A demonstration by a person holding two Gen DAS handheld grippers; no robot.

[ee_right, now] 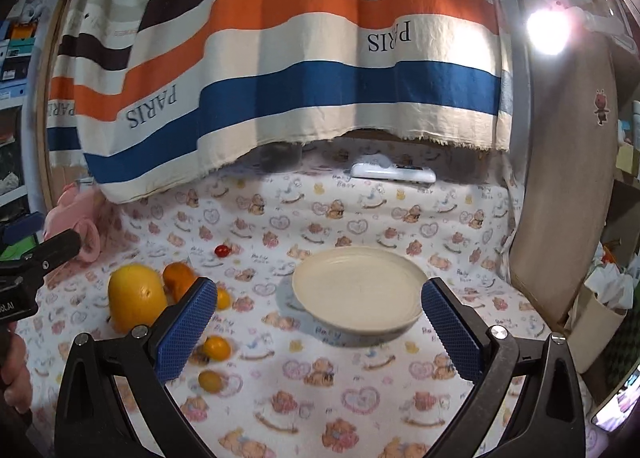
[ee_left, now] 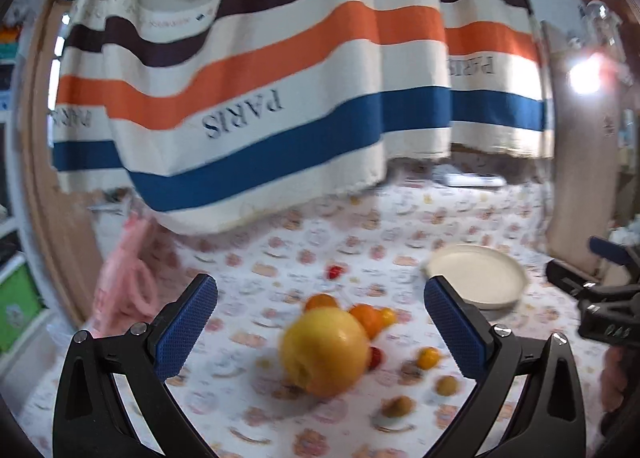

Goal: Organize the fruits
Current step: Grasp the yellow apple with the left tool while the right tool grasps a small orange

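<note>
Left wrist view: the left hand-held gripper point(ee_left: 320, 322) stands wide, its blue-padded fingers point(ee_left: 188, 332) spread at 9 and 3 o'clock with nothing between the pads; a large yellow fruit point(ee_left: 325, 352) lies on the patterned sheet point(ee_left: 280, 250) just ahead of the gap, blurred; oranges point(ee_left: 366, 316) touch it at its 1 o'clock side; a small red fruit point(ee_left: 375, 357) sits against its 3 o'clock edge, and another small red fruit point(ee_left: 335, 272) lies apart at 12 o'clock; three small yellow-orange fruits point(ee_left: 428, 357) are scattered toward 4 o'clock; a white plate point(ee_left: 478, 278) rests at 2 o'clock, with no fruit on it; a striped cloth point(ee_left: 280, 77) hangs behind; a pink item point(ee_left: 124, 290) lies at 9 o'clock. Right wrist view: the right hand-held gripper point(ee_right: 318, 322) is likewise wide and holds nothing; the white plate point(ee_right: 358, 286) lies just ahead of the gap, toward 12 o'clock; the large yellow fruit point(ee_right: 136, 298) sits at 9 o'clock with an orange point(ee_right: 180, 278) touching it; small yellow-orange fruits point(ee_right: 216, 348) lie near the left finger; the lone red fruit point(ee_right: 222, 250) lies at 11 o'clock; a white remote-like device point(ee_right: 394, 173) rests far back under the cloth hem; the left hand-held gripper point(ee_right: 24, 225) enters at the 9 o'clock edge.
</note>
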